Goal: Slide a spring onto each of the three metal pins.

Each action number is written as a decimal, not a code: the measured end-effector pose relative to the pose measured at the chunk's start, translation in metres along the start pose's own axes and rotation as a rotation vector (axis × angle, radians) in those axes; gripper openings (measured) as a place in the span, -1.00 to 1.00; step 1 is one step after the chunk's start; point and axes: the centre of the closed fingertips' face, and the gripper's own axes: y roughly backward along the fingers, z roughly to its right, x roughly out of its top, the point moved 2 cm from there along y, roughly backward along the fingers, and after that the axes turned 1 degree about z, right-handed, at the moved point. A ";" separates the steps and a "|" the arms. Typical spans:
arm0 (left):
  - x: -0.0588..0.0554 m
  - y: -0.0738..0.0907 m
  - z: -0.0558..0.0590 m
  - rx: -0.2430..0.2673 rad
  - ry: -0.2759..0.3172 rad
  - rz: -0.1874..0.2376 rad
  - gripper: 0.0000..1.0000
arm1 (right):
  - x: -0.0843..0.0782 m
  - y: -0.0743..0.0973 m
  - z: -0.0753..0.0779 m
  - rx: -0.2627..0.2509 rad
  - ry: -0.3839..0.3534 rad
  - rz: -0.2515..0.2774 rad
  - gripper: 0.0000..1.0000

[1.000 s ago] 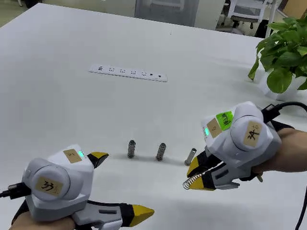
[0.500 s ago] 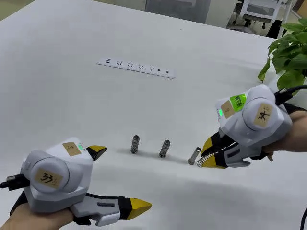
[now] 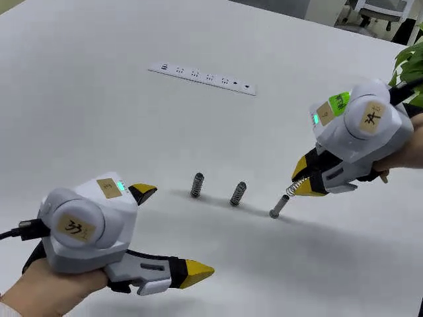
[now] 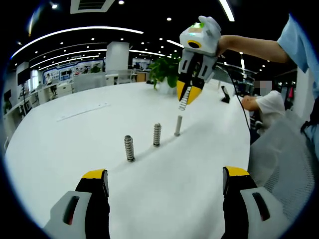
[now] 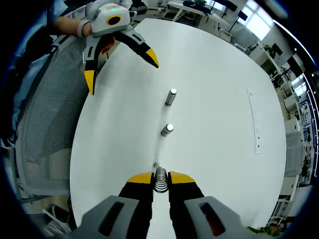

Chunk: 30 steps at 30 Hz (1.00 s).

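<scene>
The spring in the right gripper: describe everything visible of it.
The spring is a small coil of bright silvery wire, clamped at one end between the yellow tips of the right gripper. Its free end slants down toward the bare pin, above its top and not yet on it. Nothing else touches it.

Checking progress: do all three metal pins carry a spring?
No, the bare metal pin nearest the right gripper has none; a small coiled steel spring sits in that gripper's jaws.

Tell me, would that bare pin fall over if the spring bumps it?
Maybe. The bare pin stands thin and tall on the table, so a sideways knock from the spring could tip it. It looks like metal, so probably stiff.
</scene>
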 end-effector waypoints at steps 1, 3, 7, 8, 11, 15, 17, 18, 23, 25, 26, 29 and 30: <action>0.001 0.000 0.000 0.004 -0.002 0.000 0.94 | 0.000 -0.001 0.001 0.003 0.005 -0.003 -0.75; 0.002 0.001 0.000 0.006 -0.001 0.005 0.94 | -0.001 -0.001 0.002 0.009 0.011 -0.009 -0.75; 0.000 0.002 -0.002 0.010 0.007 0.000 0.94 | -0.004 -0.005 0.003 0.028 0.013 -0.026 -0.75; 0.000 0.002 -0.002 0.009 0.008 0.001 0.93 | -0.004 -0.005 0.002 0.030 0.016 -0.028 -0.75; 0.000 0.002 0.000 0.007 0.008 -0.003 0.93 | -0.006 -0.007 0.002 0.047 0.015 -0.036 -0.75; 0.001 0.002 -0.001 0.008 0.008 0.001 0.93 | -0.006 -0.010 0.003 0.060 0.017 -0.042 -0.75; 0.000 0.002 -0.001 0.009 0.006 -0.003 0.92 | -0.006 -0.012 0.002 0.064 0.022 -0.049 -0.75; 0.000 0.002 -0.002 0.008 0.006 -0.006 0.92 | -0.006 -0.012 0.002 0.066 0.022 -0.050 -0.75; -0.002 0.002 -0.002 0.004 0.007 -0.011 0.91 | -0.003 -0.014 0.002 0.068 0.025 -0.049 -0.75; -0.002 0.001 -0.002 0.003 0.007 -0.010 0.90 | -0.003 -0.015 0.001 0.074 0.024 -0.053 -0.75; -0.002 0.001 -0.002 0.002 0.007 -0.010 0.90 | -0.005 -0.016 0.000 0.076 0.026 -0.056 -0.75; -0.003 0.001 -0.003 0.001 0.007 -0.010 0.89 | -0.005 -0.017 0.000 0.079 0.031 -0.062 -0.75; -0.003 0.001 -0.003 0.001 0.008 -0.009 0.89 | -0.004 -0.017 0.000 0.079 0.032 -0.060 -0.75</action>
